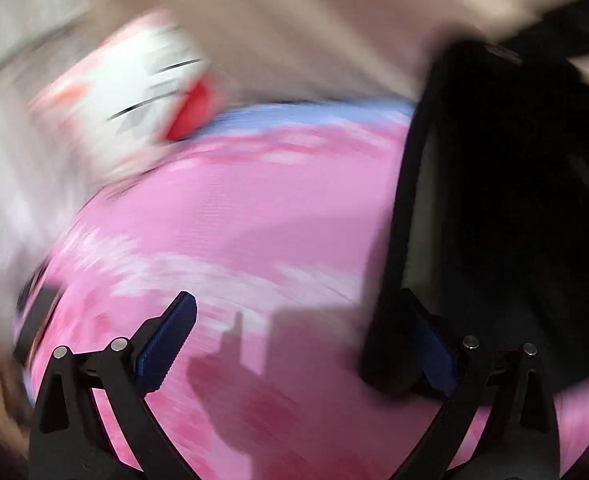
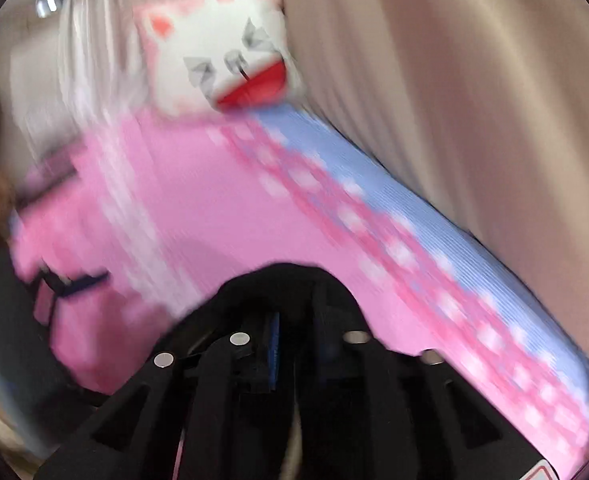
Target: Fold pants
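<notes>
The black pants [image 1: 514, 200] hang at the right of the left wrist view, over a pink bed sheet [image 1: 234, 220]. My left gripper [image 1: 310, 344] is open; its right finger [image 1: 434, 356] is against the hanging fabric's edge and its left finger [image 1: 170, 340] is free. In the right wrist view my right gripper [image 2: 290, 320] is shut on a bunch of the black pants [image 2: 286, 288], which drape over both fingers. Both views are motion-blurred.
A white and pink cat-face cushion [image 1: 134, 92] lies at the head of the bed, also in the right wrist view [image 2: 222, 44]. A blue border strip [image 2: 394, 200] runs along the sheet beside a beige curtain [image 2: 454, 80]. The other gripper shows at the left [image 2: 66, 280].
</notes>
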